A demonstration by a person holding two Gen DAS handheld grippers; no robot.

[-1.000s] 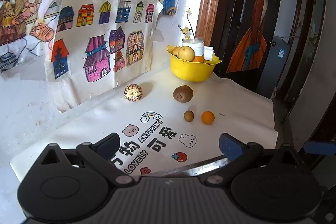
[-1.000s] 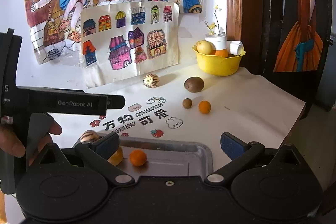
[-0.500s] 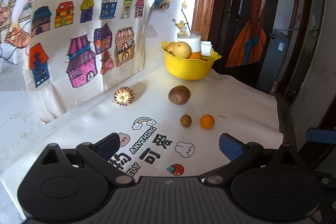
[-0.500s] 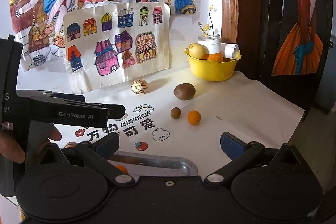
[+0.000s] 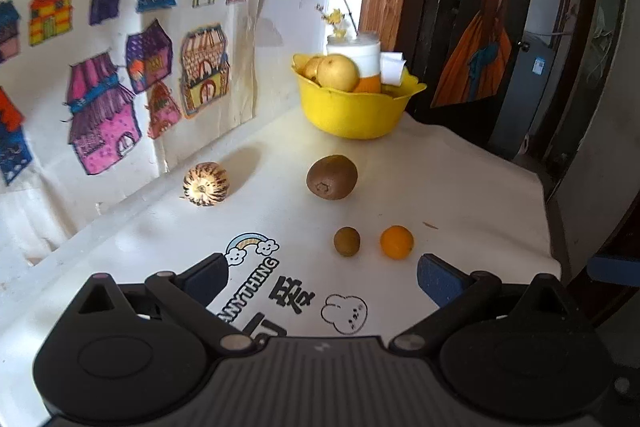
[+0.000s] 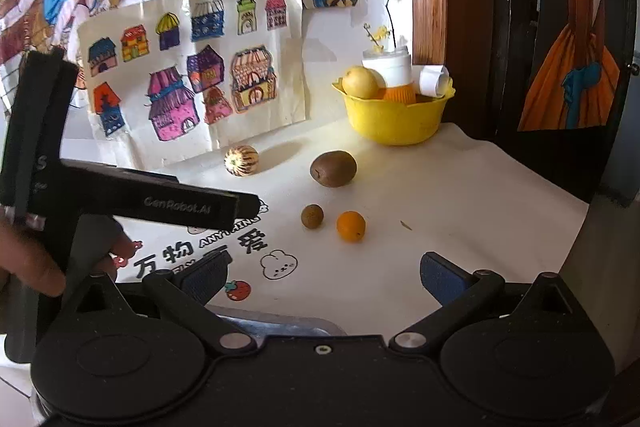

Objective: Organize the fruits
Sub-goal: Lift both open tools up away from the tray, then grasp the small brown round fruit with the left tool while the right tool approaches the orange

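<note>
On the white printed cloth lie a large kiwi (image 5: 331,177) (image 6: 333,169), a small brown fruit (image 5: 347,241) (image 6: 312,216), a small orange (image 5: 396,241) (image 6: 351,225) and a striped round fruit (image 5: 205,183) (image 6: 241,160). A yellow bowl (image 5: 352,113) (image 6: 394,119) at the back holds pears and an orange. My left gripper (image 5: 322,277) is open and empty, just short of the small fruits. My right gripper (image 6: 324,273) is open and empty, farther back. The left gripper's body (image 6: 132,197) shows in the right wrist view.
A metal tray's rim (image 6: 280,323) peeks out under my right gripper. Children's drawings (image 5: 132,67) hang on the wall at the left. A white jar with flowers (image 5: 356,47) stands behind the bowl. The table's right edge (image 5: 548,227) drops to a dark doorway.
Both grippers have moved forward over the cloth toward the loose fruits. The tray with its fruits has slid almost out of the right wrist view. Both stay open.
</note>
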